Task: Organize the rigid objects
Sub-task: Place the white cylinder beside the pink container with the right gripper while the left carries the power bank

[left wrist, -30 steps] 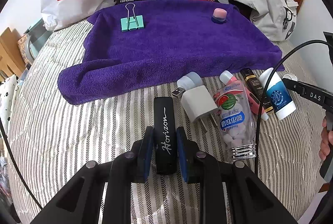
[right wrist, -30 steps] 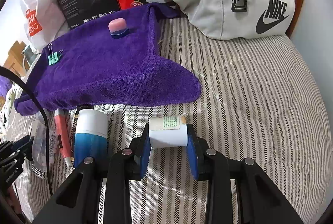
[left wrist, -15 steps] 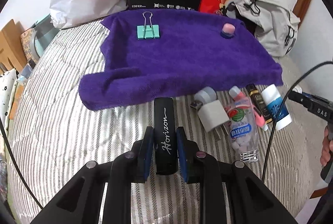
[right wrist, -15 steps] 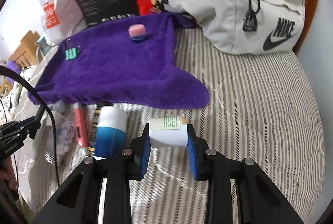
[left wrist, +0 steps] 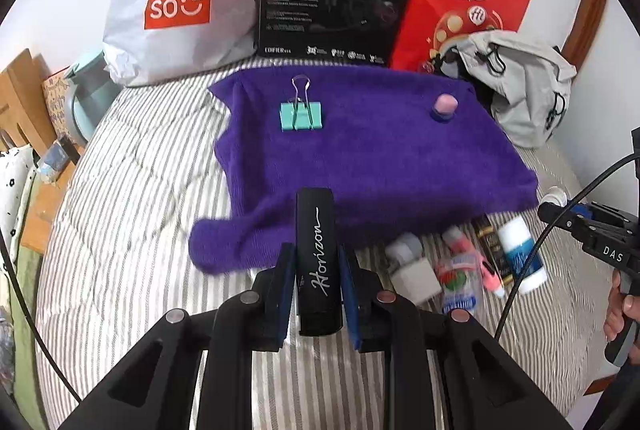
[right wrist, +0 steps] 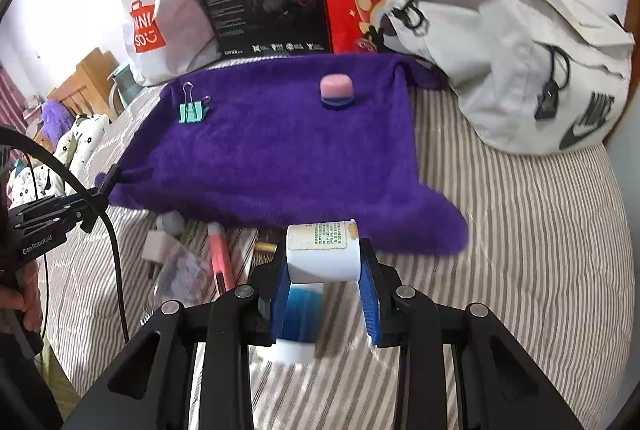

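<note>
Left gripper (left wrist: pixel 316 270) clamped on black "Horizon" case (left wrist: pixel 318 262), held lengthwise, tip over near edge of purple towel (left wrist: pixel 372 158); likely headed there to join binder clip (left wrist: pixel 301 115) and pink-capped item (left wrist: pixel 444 107). Right gripper (right wrist: pixel 325 270) clenched on white bottle (right wrist: pixel 322 252), crosswise, also above towel's near edge. Leftover clutter on striped bedcover (right wrist: pixel 520 230) off that edge. Left view shows the blue-white tube (left wrist: pixel 520 256) whole; right view mostly hides it behind the bottle.
</note>
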Demonstrator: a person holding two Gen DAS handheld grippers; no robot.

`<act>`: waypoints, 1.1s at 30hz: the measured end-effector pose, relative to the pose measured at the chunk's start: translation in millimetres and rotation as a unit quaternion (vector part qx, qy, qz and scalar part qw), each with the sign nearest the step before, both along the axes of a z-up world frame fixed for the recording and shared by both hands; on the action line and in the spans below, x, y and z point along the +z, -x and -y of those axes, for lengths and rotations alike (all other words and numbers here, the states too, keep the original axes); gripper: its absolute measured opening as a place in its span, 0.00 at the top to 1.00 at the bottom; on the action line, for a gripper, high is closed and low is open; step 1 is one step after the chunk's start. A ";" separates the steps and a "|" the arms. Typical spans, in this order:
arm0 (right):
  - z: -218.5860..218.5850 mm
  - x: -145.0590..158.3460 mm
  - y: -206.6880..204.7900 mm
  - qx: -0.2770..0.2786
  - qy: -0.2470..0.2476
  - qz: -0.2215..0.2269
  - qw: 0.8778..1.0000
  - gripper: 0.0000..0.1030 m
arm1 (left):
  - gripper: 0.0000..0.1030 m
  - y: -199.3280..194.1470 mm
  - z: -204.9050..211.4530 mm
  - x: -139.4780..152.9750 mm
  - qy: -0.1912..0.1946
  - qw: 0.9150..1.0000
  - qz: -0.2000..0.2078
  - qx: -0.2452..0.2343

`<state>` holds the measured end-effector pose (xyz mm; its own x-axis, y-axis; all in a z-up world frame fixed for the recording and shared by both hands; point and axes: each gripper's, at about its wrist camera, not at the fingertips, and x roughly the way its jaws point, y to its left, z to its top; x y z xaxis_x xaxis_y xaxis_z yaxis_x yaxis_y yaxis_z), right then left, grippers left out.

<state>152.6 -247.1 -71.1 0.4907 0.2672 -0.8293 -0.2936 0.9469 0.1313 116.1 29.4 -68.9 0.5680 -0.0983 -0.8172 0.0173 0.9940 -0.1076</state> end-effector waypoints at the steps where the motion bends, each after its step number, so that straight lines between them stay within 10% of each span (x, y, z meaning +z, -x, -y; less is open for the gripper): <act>1: -0.7 1.0 -3.1 0.001 -0.002 0.001 1.000 0.69 | 0.79 -4.2 -1.1 1.5 0.003 1.000 0.002 0.000; 33: -35.1 -48.9 -143.6 0.050 0.056 -0.017 0.997 0.69 | 0.79 -106.4 -17.0 -33.7 -0.008 0.999 -0.039 0.018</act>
<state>296.2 -211.9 -119.9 0.4368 0.2173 -0.8729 -0.3840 0.9226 0.0376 222.6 46.4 -102.6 0.5050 -0.0657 -0.8606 -0.0262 0.9955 -0.0914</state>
